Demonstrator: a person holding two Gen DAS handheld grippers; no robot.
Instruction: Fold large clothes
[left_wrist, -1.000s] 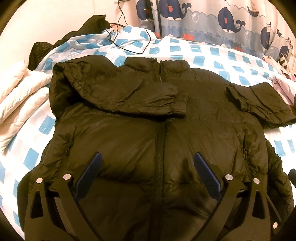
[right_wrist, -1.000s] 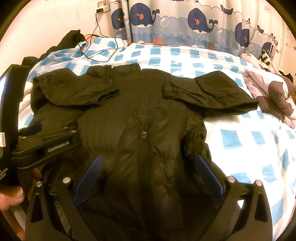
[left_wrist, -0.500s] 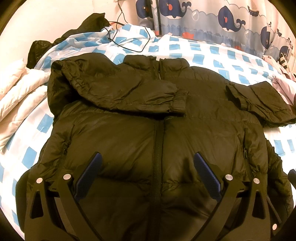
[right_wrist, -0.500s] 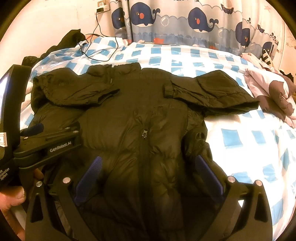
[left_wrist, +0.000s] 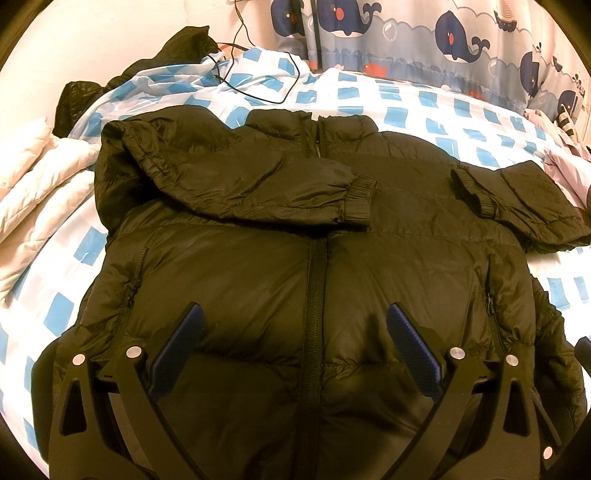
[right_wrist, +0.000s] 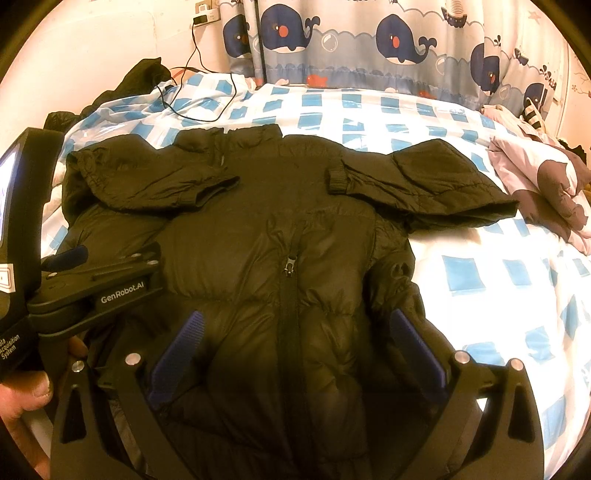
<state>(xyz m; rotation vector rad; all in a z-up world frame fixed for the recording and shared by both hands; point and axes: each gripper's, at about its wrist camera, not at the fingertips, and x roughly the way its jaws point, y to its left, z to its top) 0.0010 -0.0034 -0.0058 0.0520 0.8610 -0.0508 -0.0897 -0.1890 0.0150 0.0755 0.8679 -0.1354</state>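
Black puffer jacket (left_wrist: 258, 280) lies front-up, flat on bed, collar toward far side, hem nearest. Front zip closed most of the way; pull sits approx mid-chest. Both sleeves folded inward across upper chest, ribbed cuffs pointing at each other, well apart. Side pockets zipped.
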